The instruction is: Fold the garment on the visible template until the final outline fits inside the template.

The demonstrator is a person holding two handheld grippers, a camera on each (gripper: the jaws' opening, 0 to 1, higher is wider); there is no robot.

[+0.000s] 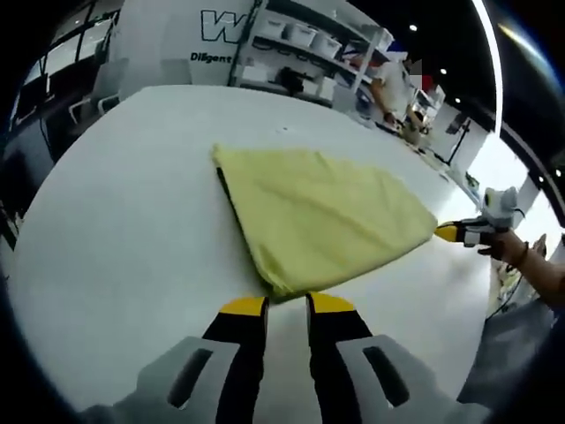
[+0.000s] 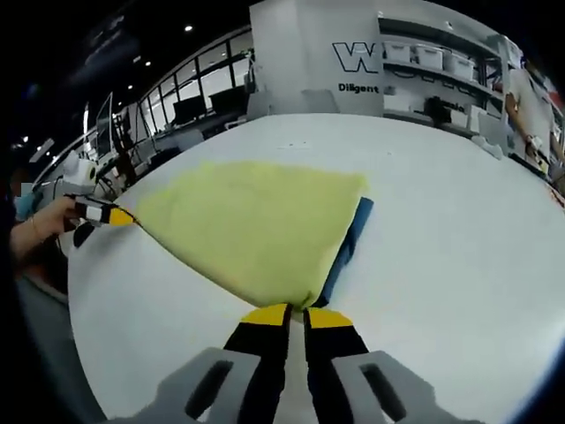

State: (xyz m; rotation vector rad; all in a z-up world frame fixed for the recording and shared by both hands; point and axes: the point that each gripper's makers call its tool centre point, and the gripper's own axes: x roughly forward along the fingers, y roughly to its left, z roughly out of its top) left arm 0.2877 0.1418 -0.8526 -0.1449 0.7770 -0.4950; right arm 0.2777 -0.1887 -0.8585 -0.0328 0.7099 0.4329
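Yellow garment [image 1: 322, 216] corners pinched by left gripper [image 1: 287, 305], right gripper [image 1: 448, 232]

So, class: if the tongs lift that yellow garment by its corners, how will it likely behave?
Probably floppy: the garment lies flat on the table with soft folds, so its middle would likely sag. Likely light, being thin cloth. It may slide easily, as the table looks smooth.

Beyond my table I can read lettering on a white wall panel [image 2: 353, 62]: a large outlined "W", cut off by shelving on its right, and under it a smaller dark word, "Diligent". From my left gripper view the same panel [image 1: 190, 40] shows the "W" again, with "Diligent" running off behind a shelf post. I can read no other text, label or number anywhere.
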